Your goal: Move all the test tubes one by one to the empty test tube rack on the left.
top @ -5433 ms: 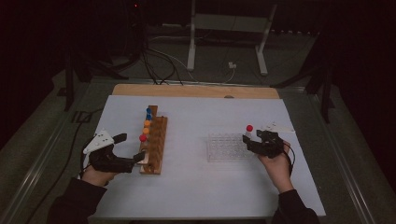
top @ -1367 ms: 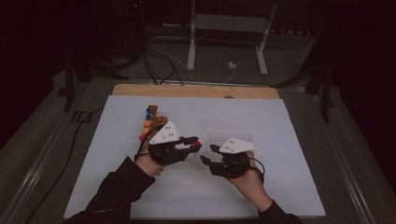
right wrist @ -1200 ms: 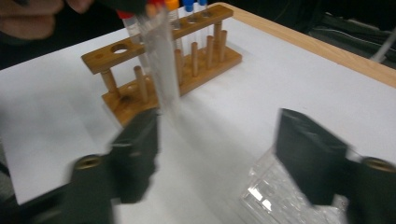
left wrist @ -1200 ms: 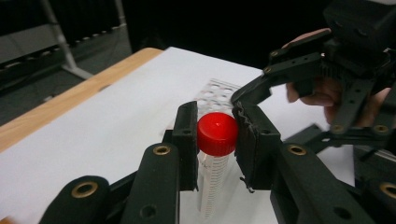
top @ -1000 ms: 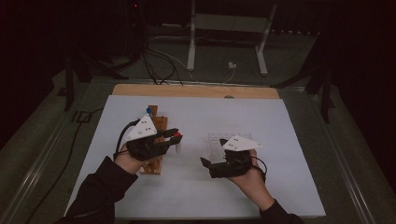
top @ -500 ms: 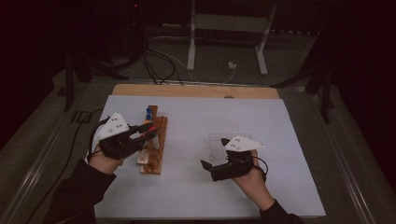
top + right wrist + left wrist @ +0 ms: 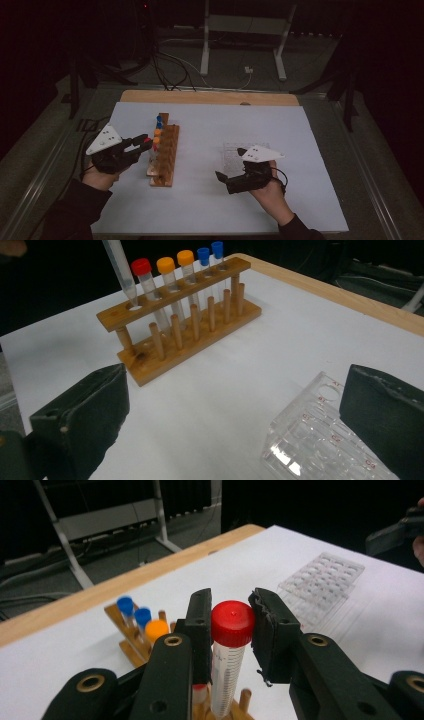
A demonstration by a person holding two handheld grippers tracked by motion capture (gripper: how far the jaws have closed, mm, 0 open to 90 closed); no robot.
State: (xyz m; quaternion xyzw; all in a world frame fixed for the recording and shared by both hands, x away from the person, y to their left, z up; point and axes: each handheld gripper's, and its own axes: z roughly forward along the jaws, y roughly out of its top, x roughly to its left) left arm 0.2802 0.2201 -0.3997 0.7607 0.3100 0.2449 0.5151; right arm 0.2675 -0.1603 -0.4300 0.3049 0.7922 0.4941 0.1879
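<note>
Left tool (image 7: pixel 231 630) pinches a red-capped tube (image 7: pixel 229 655), its tip over the wooden rack's (image 7: pixel 165 315) end hole. Right tool (image 7: pixel 235 415) hangs spread. A tilted tube could snag the rim.

Small red marks on the clear rack (image 7: pixel 320 440) are too blurred to read.

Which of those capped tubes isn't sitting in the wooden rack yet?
The red-capped tube gripped in the left tongs; its tip hovers over the end hole, while the other five stand in the rack.
</note>
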